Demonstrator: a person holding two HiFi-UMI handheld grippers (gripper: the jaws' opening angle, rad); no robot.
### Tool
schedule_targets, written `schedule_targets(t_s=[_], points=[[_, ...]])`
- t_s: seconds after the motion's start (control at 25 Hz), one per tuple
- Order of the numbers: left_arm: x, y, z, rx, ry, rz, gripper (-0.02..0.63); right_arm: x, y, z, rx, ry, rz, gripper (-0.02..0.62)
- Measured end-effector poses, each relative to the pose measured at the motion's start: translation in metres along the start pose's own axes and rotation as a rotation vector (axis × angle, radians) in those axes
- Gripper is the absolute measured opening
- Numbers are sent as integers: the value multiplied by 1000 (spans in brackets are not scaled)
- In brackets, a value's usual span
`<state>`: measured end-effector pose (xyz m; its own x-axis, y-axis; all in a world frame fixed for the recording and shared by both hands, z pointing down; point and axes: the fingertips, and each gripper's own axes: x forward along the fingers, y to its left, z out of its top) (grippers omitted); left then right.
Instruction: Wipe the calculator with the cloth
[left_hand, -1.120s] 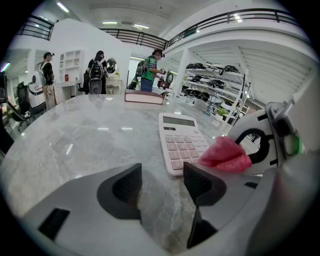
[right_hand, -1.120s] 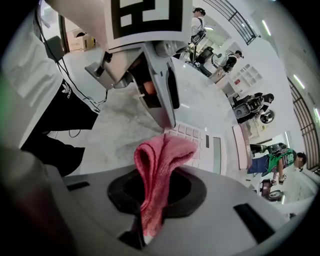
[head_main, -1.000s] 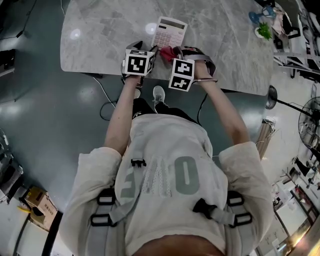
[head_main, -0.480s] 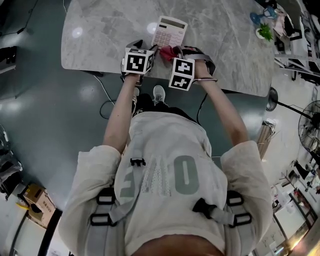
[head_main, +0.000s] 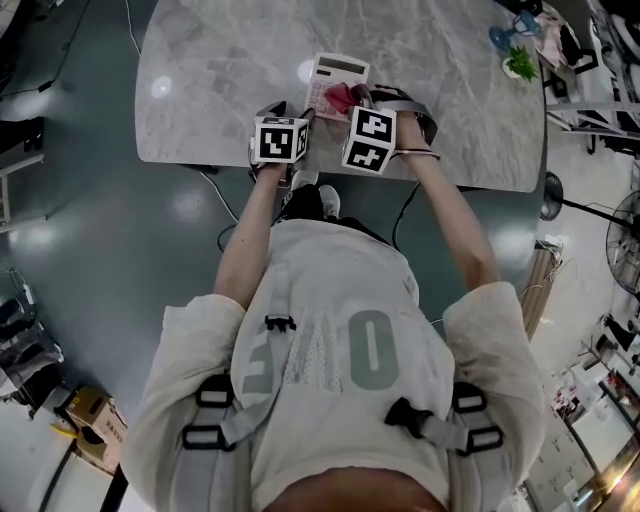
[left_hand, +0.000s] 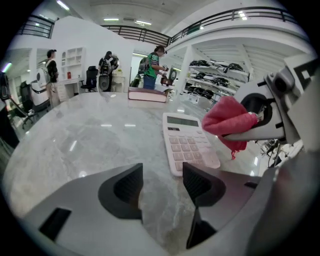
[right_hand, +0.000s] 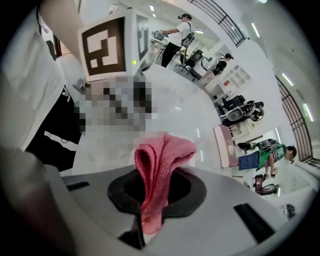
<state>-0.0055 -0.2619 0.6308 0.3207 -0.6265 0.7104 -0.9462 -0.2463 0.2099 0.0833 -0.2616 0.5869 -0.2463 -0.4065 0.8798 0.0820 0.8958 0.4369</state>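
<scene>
Head view: a pale pink rectangular calculator (head_main: 338, 72) lies flat on the grey marble surface (head_main: 200, 80), near its front edge. The left tool (head_main: 285, 108) sits just beside the calculator's left side. The right tool (head_main: 352, 100) holds a crumpled pink-red cloth (head_main: 340, 97) over the calculator's near right part.

Left gripper view: the left tool's jaws stand moderately apart, with only marble showing between them. The cloth hangs over the keypad; contact cannot be confirmed.

Right gripper view: the jaws are clamped on the folded cloth.
</scene>
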Motion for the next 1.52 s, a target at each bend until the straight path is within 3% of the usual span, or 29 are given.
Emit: schedule_targets(t_s=[0.2, 0.32, 0.44, 0.64, 1.08, 1.52], points=[[-33, 7, 65, 14, -174, 32, 245, -12, -57, -7, 16, 22, -87, 58], [-61, 21, 106, 23, -290, 74, 167, -15, -84, -6, 21, 32, -119, 58], [-95, 37, 133, -8, -403, 131, 45, -16, -100, 1, 13, 30, -127, 58], [-139, 40, 151, -3, -533, 150, 21, 1, -108, 1, -6, 44, -92, 58], [-162, 77, 120, -93, -534, 166, 20, 49, -83, 0, 5, 112, 5, 58], [-169, 87, 98, -121, -500, 219, 20, 62, -75, 6, 21, 167, 16, 58]])
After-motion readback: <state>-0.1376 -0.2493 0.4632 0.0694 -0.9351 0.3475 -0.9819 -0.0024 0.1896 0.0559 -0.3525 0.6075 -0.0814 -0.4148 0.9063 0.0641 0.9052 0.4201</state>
